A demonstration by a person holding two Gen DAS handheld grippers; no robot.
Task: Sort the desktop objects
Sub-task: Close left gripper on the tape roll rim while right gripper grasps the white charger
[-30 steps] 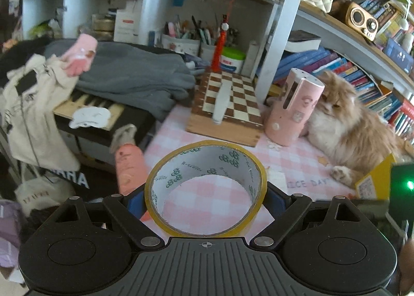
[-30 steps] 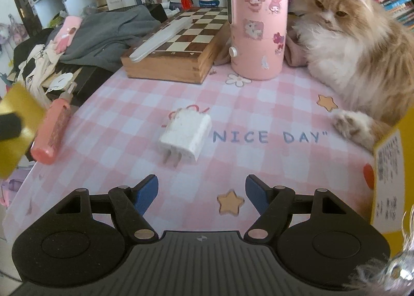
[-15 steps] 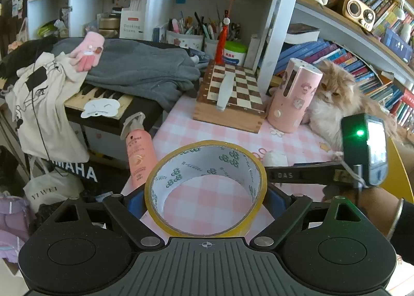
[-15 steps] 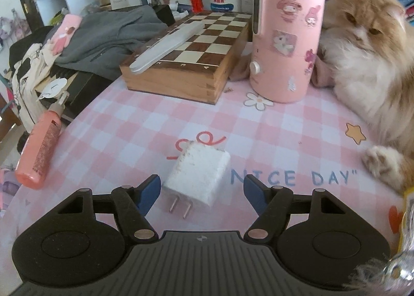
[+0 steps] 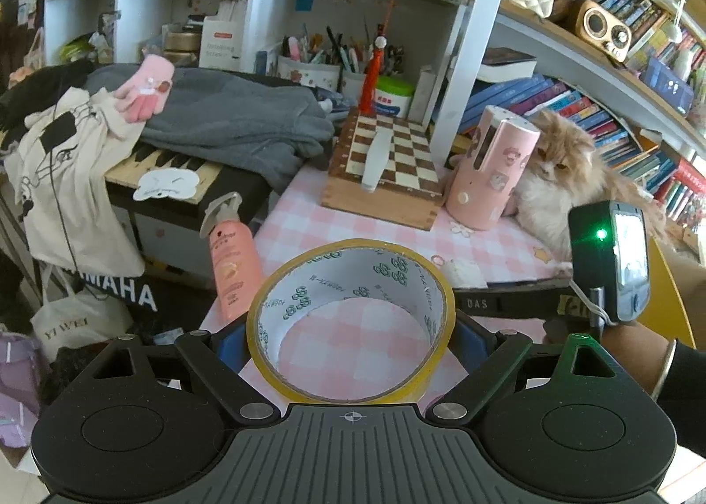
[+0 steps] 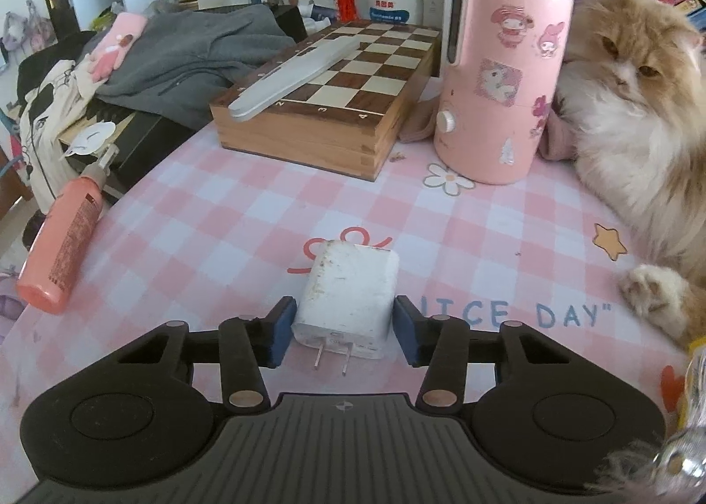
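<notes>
Charger block (image 6: 346, 299) sits between the right gripper (image 6: 344, 334)'s spread pads while the left gripper (image 5: 351, 343) carries a tape roll (image 5: 351, 319).

It lies flat on the near part of the pink checked tablecloth (image 6: 220, 213), prongs toward the camera; the jaws flank it, a small gap showing on each side, so nothing is clamped yet. The left gripper is closed on the yellow roll, held above the cloth's near left edge. Risks, as I judge them: pads closing off-centre could spin the smooth block out sideways; the cat (image 6: 631, 107) at far right has a paw close enough to swat; the spray bottle (image 6: 66, 235) lying at the left edge could roll off if nudged.
</notes>
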